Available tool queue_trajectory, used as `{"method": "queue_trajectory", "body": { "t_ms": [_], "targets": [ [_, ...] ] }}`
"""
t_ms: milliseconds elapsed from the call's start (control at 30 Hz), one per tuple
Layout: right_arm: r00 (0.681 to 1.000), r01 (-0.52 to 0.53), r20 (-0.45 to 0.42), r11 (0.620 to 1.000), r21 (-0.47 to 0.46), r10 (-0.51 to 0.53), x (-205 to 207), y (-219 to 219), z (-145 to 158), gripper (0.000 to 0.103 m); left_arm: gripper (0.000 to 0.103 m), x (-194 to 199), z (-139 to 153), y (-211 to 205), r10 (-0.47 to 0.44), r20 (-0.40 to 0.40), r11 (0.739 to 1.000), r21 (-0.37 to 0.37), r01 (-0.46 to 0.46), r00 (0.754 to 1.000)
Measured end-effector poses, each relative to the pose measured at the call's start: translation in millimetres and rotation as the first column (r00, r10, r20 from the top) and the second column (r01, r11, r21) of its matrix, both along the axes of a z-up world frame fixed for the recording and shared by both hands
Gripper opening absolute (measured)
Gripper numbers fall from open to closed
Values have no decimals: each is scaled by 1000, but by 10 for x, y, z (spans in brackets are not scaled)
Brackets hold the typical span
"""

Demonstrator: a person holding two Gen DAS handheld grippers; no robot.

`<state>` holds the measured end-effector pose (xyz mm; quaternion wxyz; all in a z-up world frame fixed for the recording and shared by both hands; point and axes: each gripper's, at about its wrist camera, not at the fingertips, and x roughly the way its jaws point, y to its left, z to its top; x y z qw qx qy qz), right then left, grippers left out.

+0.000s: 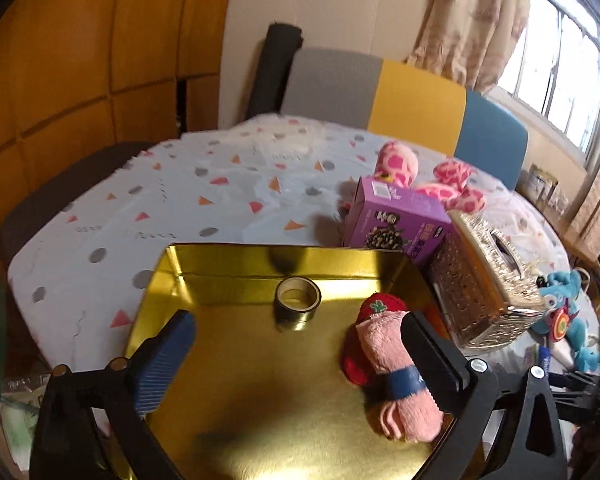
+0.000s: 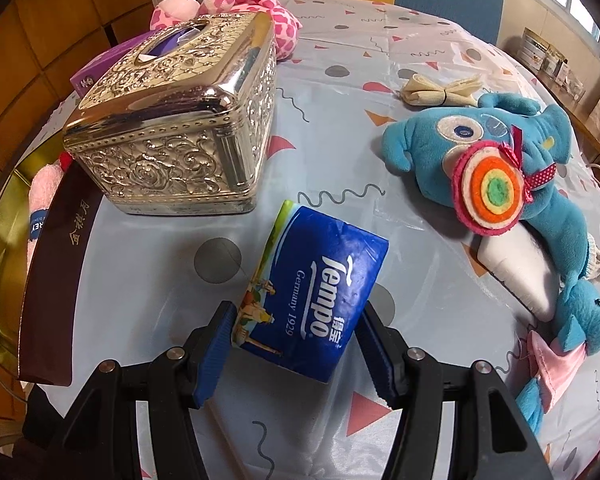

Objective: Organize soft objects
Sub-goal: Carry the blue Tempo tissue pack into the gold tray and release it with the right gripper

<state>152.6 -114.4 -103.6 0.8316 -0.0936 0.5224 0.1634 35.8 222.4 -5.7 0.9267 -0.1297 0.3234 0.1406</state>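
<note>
Blue-wrapped tissue pack [image 2: 314, 292] is sitting clamped between the right gripper [image 2: 296, 336] pads on the patterned tablecloth [image 2: 340, 100] — while the left gripper [image 1: 300, 344] is hanging wide open over the gold tray [image 1: 260, 400], the rolled pink towel [image 1: 396, 372] lying inside, touching one finger.

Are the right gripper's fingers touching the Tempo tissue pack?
Touching. The right wrist view shows both fingers pressed against the Tempo tissue pack.
</note>
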Motion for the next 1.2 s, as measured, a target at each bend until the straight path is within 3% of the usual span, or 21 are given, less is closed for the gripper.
{"method": "queue_trajectory", "body": {
  "t_ms": [333,700,933,1200],
  "targets": [
    [1000,-20,15,1000,7,19,-162,101,48,61,103,-378,179,-110,21,28,995,97,-23,999],
    [984,-150,114,984,101,138,-501,610,562,61,103,-470,125,-35,63,-24,996,72,-61,998],
    [936,-343,137,927,152,324,-702,1282,822,61,103,-584,108,150,103,-11,994,35,-103,995],
    [868,-496,95,856,143,487,-730,2182,699,61,103,-707,47,396,160,-14,987,22,-160,987]
  ]
}}
